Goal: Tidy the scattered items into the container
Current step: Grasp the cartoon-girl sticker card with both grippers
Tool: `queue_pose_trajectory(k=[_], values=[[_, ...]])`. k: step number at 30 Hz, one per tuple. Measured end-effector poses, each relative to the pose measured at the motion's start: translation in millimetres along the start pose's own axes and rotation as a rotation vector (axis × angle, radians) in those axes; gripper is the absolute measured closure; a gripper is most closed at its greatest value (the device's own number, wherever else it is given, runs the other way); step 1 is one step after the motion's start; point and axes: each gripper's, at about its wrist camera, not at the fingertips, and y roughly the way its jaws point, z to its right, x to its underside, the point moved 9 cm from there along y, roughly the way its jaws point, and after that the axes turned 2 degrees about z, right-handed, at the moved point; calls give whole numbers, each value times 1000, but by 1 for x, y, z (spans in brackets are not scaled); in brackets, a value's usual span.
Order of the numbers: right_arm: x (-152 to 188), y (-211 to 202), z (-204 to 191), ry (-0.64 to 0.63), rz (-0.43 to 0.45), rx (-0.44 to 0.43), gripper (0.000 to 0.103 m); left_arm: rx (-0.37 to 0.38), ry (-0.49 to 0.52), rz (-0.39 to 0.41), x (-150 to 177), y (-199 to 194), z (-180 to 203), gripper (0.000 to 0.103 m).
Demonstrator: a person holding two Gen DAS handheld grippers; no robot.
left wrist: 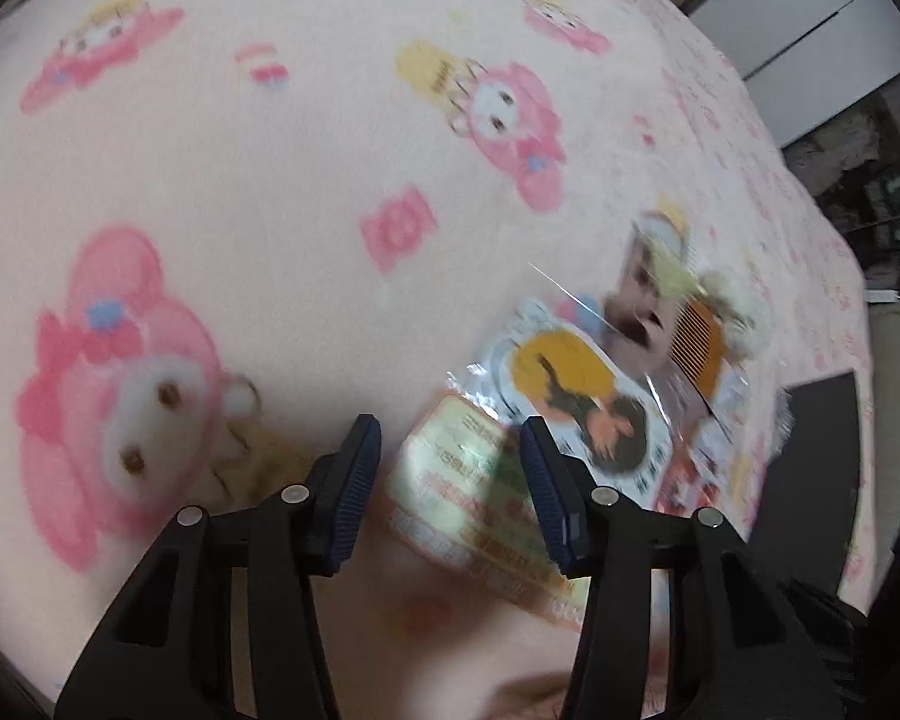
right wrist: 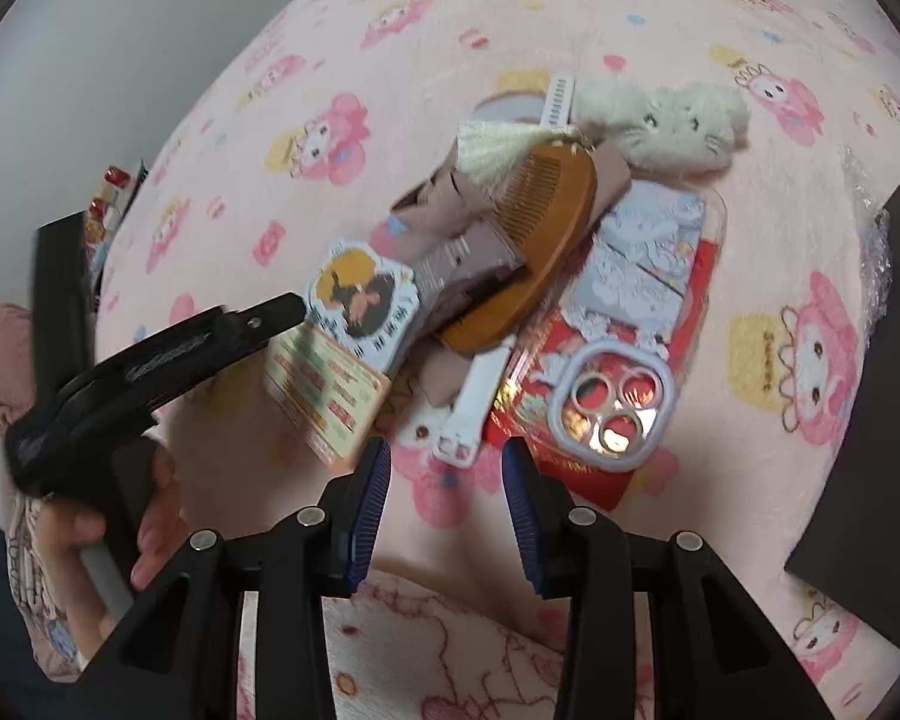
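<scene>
Soft, matt pink fleece blanket (right wrist: pixel 450 30) printed with cartoon figures, spread beneath everything; at 12 o'clock of the heap a fluffy cream plush toy (right wrist: pixel 666 120), below it a smooth, warm-brown wooden comb (right wrist: pixel 528 258) with a faint sheen. Glossy printed card with a yellow figure (right wrist: pixel 360 300) at 9 o'clock, a shiny film-wrapped card with red text (right wrist: pixel 324 396) at 8 o'clock, and at 5 o'clock a clear glossy plastic phone case (right wrist: pixel 606 402) over a shiny red paper envelope (right wrist: pixel 576 474). Matt black plastic on both gripper frames, with ribbed blue pads (left wrist: pixel 354 492) of rubbery look.
</scene>
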Motion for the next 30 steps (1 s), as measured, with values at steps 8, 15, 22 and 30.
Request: queue_pose_trajectory(k=[8, 15, 22, 30], values=[[-7, -3, 19, 25, 21, 30, 68, 66, 54, -4, 24, -12, 15, 57], [-27, 13, 31, 120, 55, 4, 67, 23, -4, 4, 6, -4, 3, 57], [-30, 40, 14, 79, -2, -64, 67, 39, 18, -18, 7, 2, 12, 57], [-17, 29, 5, 72, 6, -64, 67, 66, 56, -7, 15, -7, 28, 58]])
